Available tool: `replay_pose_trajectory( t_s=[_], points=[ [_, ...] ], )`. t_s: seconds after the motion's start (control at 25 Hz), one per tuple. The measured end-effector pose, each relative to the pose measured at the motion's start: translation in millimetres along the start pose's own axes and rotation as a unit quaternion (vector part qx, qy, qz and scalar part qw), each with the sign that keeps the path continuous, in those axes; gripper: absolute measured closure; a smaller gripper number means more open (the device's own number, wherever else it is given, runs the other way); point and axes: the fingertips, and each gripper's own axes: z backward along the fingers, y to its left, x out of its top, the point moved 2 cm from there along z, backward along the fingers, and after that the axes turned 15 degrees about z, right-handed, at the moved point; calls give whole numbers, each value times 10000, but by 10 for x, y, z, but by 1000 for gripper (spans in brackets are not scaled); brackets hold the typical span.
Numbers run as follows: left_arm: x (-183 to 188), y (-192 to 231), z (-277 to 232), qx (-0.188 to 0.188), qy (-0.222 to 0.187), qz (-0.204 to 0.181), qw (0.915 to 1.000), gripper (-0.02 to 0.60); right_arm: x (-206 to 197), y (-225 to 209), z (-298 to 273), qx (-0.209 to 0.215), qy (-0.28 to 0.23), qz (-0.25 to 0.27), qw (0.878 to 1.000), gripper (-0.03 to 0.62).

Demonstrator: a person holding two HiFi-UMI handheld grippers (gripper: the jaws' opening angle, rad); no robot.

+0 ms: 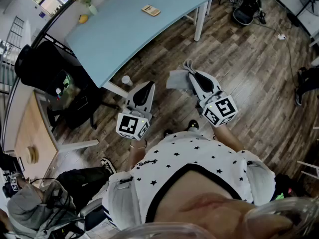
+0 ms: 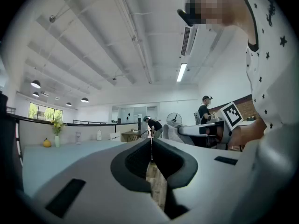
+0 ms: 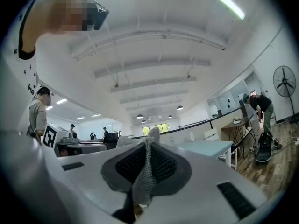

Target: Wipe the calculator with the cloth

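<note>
Over on the head view, the calculator (image 1: 150,10) lies far off on the pale blue desk (image 1: 119,34), well apart from both tongs, which hang above the wooden floor (image 1: 249,59). The right tongs (image 1: 192,72) pinch the grey cloth (image 1: 177,79), and their own view shows its weave clamped between the jaws. The left tongs (image 1: 149,85), seen in their own view, are pressed together on nothing.
</note>
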Motion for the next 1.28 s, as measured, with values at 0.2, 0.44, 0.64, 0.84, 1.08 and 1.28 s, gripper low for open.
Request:
replay_pose_trajectory(
  t_s=[0.2,0.44,0.64,0.84,1.08,1.28],
  points=[
    [-18,-65,-57,2,63,-37,10000,551,-35,-75,74,-55,40,-42,10000,565],
    [-22,-92,-118,92,67,-20,9999,551,-61,-162,86,-3,-9,-205,9998,565],
    [-22,-122,-142,193,58,-15,9998,551,-60,-226,115,58,-41,-258,9996,565],
    [-33,-163,-241,221,122,-41,9997,551,-74,-325,128,96,-79,-353,9993,565],
    [-35,-281,-432,213,146,-101,9996,551,-92,-567,207,20,-157,-452,9989,564],
    [-35,-480,-622,198,131,-169,9996,551,-109,-803,374,-37,-236,-539,9983,563]
  ],
)
